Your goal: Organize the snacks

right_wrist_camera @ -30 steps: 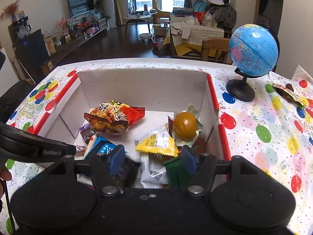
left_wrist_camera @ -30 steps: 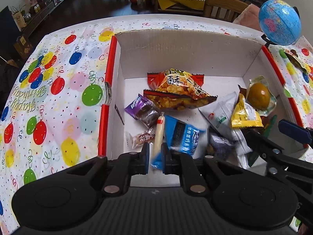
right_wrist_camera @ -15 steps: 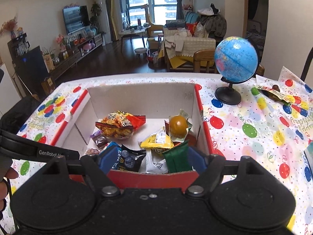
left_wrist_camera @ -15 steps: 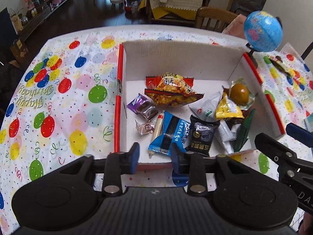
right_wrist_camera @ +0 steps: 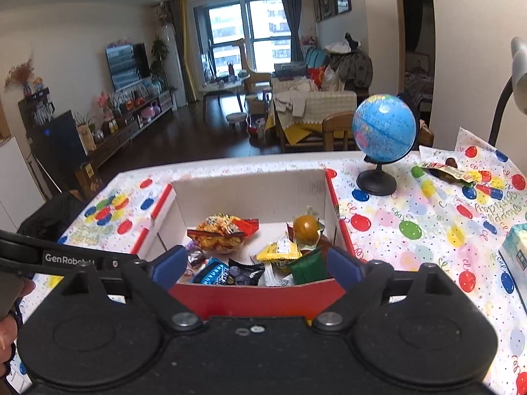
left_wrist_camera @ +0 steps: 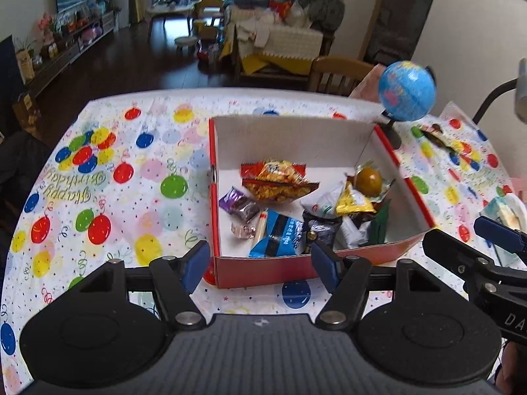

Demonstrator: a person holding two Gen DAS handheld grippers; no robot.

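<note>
left tongs (left_wrist_camera: 262,265): spread wide, holding nothing, near box front
right tongs (right_wrist_camera: 257,268): spread wide, holding nothing
snacks (left_wrist_camera: 280,182): piled in red box (left_wrist_camera: 263,271) on worktop (left_wrist_camera: 131,181)
globe (right_wrist_camera: 383,128): right of box

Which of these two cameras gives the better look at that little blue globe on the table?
The right wrist view: the globe shows whole and fairly sharp, with its black stand and round base on the tablecloth. In the left wrist view the globe is smaller, blurred, near the edge, with the box corner hiding part of its base.
</note>
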